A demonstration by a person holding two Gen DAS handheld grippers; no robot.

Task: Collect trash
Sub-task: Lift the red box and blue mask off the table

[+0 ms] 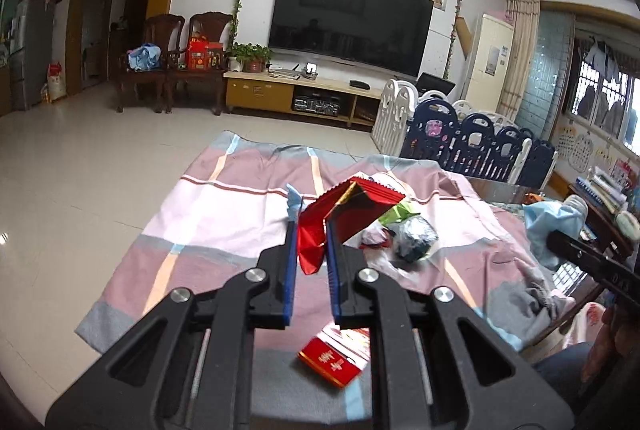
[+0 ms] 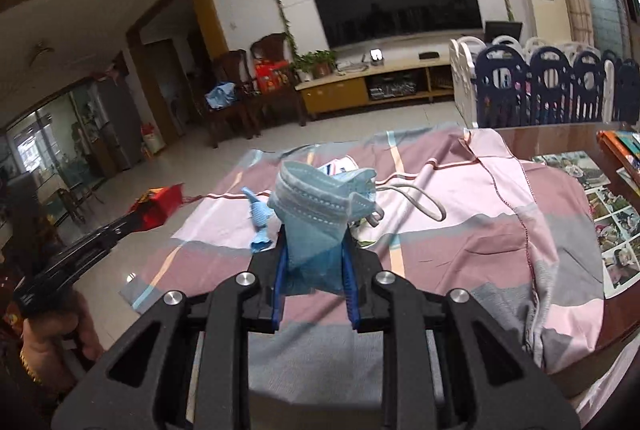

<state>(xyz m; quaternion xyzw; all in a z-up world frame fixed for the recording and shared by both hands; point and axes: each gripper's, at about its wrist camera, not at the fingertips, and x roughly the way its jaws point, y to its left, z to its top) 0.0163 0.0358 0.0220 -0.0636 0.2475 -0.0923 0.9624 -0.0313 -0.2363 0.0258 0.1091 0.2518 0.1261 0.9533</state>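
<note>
Pinching a red wrapper [image 1: 320, 226], your left gripper [image 1: 311, 226] has its blue pads pressed together on the shiny folded foil, which stands up off the table; no writing on it can be read. Your right gripper [image 2: 314, 254] is clamped on a crumpled light blue face mask [image 2: 320, 206], the pads squeezing its lower folds while its pleated upper part fans out above them.

Below your left gripper a red packet [image 1: 330, 360] with gold characters lies flat on the cloth; the characters are too blurred to read. Just beyond the wrapper sits a small heap of trash: a dark crumpled bag [image 1: 414, 236] and a green scrap [image 1: 396, 212]. A twisted blue scrap [image 2: 259, 220] lies just left of the mask, and a grey cord [image 2: 416, 202] loops to its right.

All of this rests on a striped pink, grey and white cloth [image 2: 460, 230] covering the table. Photos [image 2: 612, 218] lie on the bare wood [image 2: 532, 138] at the right. A large dark television [image 1: 352, 18] hangs on the far wall.
</note>
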